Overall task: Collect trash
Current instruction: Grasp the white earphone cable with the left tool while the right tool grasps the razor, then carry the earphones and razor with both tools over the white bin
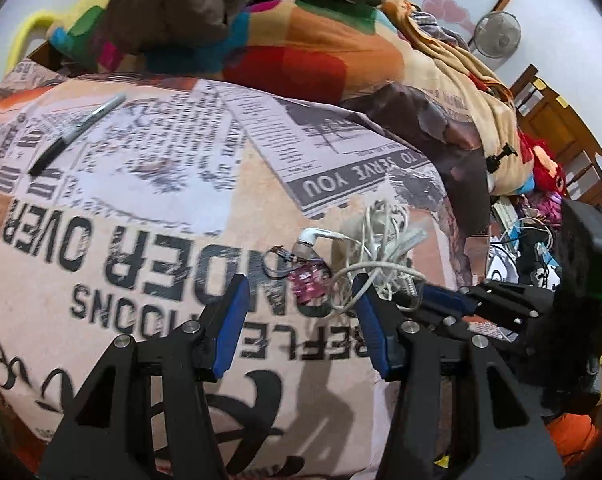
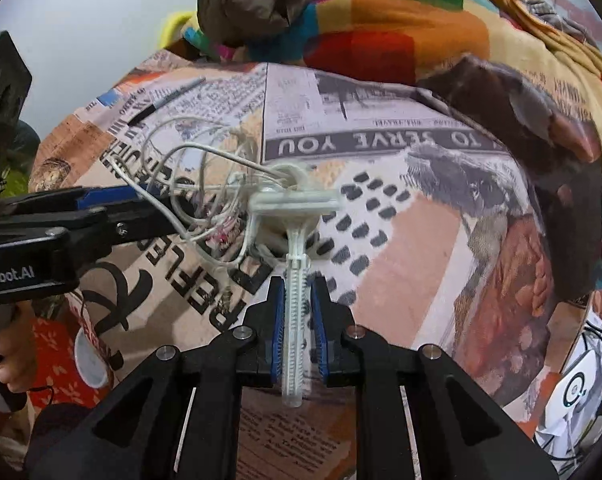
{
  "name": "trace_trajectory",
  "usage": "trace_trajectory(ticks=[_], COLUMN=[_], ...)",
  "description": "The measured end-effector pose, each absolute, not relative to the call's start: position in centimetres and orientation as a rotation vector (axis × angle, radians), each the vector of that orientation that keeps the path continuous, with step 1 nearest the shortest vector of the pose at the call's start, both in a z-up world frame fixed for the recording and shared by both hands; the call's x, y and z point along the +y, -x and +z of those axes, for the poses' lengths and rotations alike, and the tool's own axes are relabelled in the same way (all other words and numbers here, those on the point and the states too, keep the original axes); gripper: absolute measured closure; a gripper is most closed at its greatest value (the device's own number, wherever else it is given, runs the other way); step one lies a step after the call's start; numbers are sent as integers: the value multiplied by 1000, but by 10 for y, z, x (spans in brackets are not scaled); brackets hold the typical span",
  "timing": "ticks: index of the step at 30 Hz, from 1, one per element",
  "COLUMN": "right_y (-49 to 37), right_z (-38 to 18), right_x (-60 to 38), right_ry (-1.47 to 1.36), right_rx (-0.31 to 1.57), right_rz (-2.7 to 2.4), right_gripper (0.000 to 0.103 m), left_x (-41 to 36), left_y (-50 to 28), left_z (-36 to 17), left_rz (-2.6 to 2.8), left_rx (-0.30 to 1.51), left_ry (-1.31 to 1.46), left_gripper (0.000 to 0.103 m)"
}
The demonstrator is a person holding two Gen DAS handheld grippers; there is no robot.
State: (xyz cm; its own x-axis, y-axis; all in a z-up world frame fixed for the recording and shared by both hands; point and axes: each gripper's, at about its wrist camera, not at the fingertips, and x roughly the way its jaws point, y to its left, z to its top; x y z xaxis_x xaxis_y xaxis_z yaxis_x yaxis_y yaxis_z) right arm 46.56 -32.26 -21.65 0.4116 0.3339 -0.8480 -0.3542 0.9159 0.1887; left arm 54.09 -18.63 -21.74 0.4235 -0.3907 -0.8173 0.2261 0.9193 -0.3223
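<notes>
Bedspread (image 1: 101, 240): a newsprint-pattern sheet fills both of your views, with all the small clutter lying on it.
Blanket (image 1: 301, 52): a heap of bright colour blocks piled at the far side of the bed, dark brown clothing slumped on top.
Fan (image 1: 497, 34): stands by the far wall, off to the right in your left view.
Right gripper (image 2: 297, 296): you've got the jaws nearly closed, and the blue pads press on the ribbed handle of a clear razor.
Left gripper (image 1: 301, 300): your jaws stand about half open with nothing pinched; a cable loop lies over the tip of the right finger, and the wrapper sits just past the tips.
Cable (image 1: 377, 240): a white tangle with an earbud sticking out on its left, bunched on the sheet right in front of your left fingers.
Razor (image 2: 295, 240): a clear disposable one, its head crosswise against the cable tangle and the handle running straight back between your right pads.
Marker (image 1: 75, 136): black and grey, lying alone on the sheet, well apart from the pile, far left.
Wrapper (image 1: 307, 284): a small pink crumple, touching the near edge of the cable.
</notes>
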Motion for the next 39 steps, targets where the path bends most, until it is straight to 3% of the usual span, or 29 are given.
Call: trace_trajectory(ticks=[2,4,6,7,27,39], right_y=[-464,-462,-460,-461,-442,-440], right_z=[-216,-217,-216,-217,-209,-213], right_x=[-323,-324,-322,-322,-327,-310], right_ry=[23,20,31,33,8,-8], right_rx=[1059,1050,1040,1040,1056,1076], right_rz=[436,433,428,426,370,374], right_gripper=[90,90,90,90,94,94], left_x=[-192,-197,-203,-205,-127,-61], left_y=[-543,-545,-548,-549,-513,-485], left_z=[-219,-219,-220,-219,-130,-162], left_rz=[-402,-417,-453,-452,-277,-154], left_rx=[1053,1041,1039,1038,824,910], left_ry=[174,173,174,169,227,258], left_gripper=[51,61,94,99,101,102])
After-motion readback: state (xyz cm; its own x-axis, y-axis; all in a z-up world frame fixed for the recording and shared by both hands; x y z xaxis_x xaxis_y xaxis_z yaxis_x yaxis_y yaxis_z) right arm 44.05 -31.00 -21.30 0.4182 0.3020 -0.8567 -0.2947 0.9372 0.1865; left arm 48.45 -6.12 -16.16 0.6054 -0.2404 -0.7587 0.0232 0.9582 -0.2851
